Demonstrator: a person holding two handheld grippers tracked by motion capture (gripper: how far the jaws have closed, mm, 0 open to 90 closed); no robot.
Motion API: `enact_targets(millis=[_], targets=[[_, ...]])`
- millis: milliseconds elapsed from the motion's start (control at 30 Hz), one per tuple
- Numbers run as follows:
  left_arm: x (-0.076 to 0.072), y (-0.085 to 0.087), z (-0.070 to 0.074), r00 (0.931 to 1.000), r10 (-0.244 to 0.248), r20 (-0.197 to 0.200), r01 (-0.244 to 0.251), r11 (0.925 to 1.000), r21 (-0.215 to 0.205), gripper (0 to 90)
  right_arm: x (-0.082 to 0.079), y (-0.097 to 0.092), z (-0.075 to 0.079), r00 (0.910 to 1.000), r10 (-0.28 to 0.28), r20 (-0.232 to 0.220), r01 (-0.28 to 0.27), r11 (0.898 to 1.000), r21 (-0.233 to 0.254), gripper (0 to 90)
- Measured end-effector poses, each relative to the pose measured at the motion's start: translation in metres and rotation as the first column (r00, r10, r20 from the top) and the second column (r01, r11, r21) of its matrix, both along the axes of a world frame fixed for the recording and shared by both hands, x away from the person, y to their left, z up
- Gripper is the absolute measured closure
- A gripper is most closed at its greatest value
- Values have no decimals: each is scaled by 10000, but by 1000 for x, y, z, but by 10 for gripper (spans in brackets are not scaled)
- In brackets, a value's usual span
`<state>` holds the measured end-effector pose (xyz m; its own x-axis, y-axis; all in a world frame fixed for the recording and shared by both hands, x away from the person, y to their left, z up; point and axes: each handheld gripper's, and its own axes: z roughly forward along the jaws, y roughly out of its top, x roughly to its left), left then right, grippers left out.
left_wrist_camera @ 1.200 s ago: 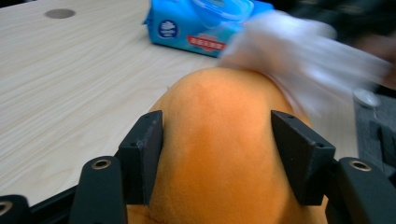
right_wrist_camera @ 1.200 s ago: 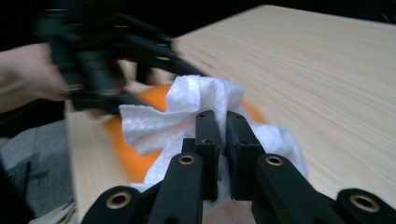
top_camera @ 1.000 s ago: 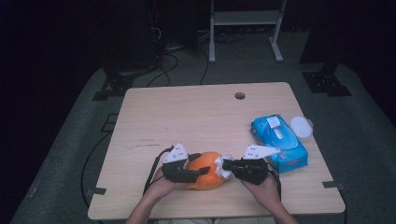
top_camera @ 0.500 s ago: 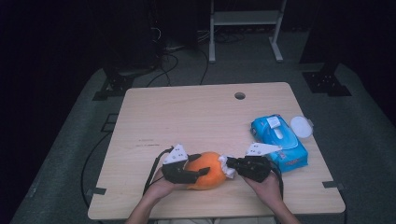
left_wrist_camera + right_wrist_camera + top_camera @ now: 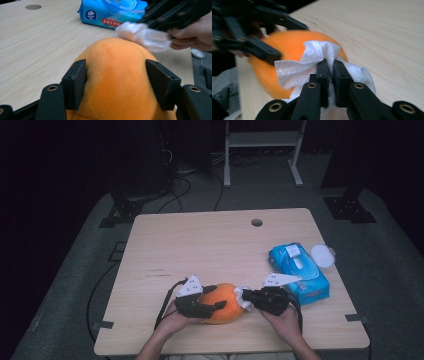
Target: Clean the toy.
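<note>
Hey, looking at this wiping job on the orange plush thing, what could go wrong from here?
1. The left gripper has just been opening its jaws around the orange plush toy; if the hold loosens further, the toy may slide under the wiping.
2. The right gripper pinches only a bunched part of the white wipe, so rubbing might tug it free.
3. The blue wipes pack lies close beside the right hand and may get nudged.

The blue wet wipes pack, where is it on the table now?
In the high view, the wet wipes pack lies near the table's right edge, beside the right gripper.
</note>
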<state>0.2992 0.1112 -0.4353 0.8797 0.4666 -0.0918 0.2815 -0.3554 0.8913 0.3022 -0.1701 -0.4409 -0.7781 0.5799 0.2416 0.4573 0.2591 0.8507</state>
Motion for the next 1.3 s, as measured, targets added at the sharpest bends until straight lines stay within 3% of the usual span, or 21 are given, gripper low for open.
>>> enact_targets(millis=[100,300,367,467,567,667,733,833,900,933,1000,1067,1100,1167,1233,1300], targets=[[0,0,0,10000,-14,-11,14,10000,-37,361,4,-4,-5,9993,-232,-292,228,9997,-123,835],[0,0,-1,9999,-127,-24,127,9999,-50,362,0,0,8,9999,-96,142,89,9989,451,834],[-1,-1,0,9997,-219,-55,219,9998,-15,358,0,0,6,9999,-68,80,65,9994,343,834],[1,-1,6,9992,-271,-286,263,9992,-285,257,1,-1,1,10000,-51,-60,53,9995,313,834],[4,-1,6,9984,148,-547,-158,9997,-178,93,-2,2,6,9999,47,131,-50,9997,231,835],[5,-2,-2,9955,50,-946,-69,9998,-201,107,-3,3,6,9998,112,143,-114,9997,210,834],[2,-4,1,9979,24,-653,-21,10000,48,218,-1,2,4,10000,76,61,-77,9997,247,835],[-4,-7,5,9994,39,348,-41,10000,37,417,0,-1,5,10000,-51,-3,51,9994,341,834],[-8,-10,7,9925,97,1222,-76,9998,-183,479,1,-5,8,9998,-145,132,139,9990,425,834],[-9,-13,8,9856,129,1684,-88,9996,-252,486,0,-6,10,9996,-223,171,215,9987,464,834],[-10,-19,10,9744,240,2236,-147,9990,-431,485,1,-12,15,9983,-438,385,410,9966,713,834],[-9,-23,8,9716,235,2353,-121,9987,-497,471,1,-19,20,9966,-620,535,571,9944,890,834],[-8,-25,5,9714,133,2372,-54,9994,-339,450,1,-21,21,9961,-670,573,616,9939,916,834],[-6,-30,-4,9810,-316,1913,276,9993,234,398,2,-22,18,9975,-537,449,493,9943,944,834],[-8,-30,-7,9855,-520,1617,511,9986,102,319,2,-18,14,9987,-338,372,315,9976,620,834],[-8,-27,1,9913,-397,1256,395,9992,45,201,2,-15,10,9991,-252,342,240,9990,365,834]])
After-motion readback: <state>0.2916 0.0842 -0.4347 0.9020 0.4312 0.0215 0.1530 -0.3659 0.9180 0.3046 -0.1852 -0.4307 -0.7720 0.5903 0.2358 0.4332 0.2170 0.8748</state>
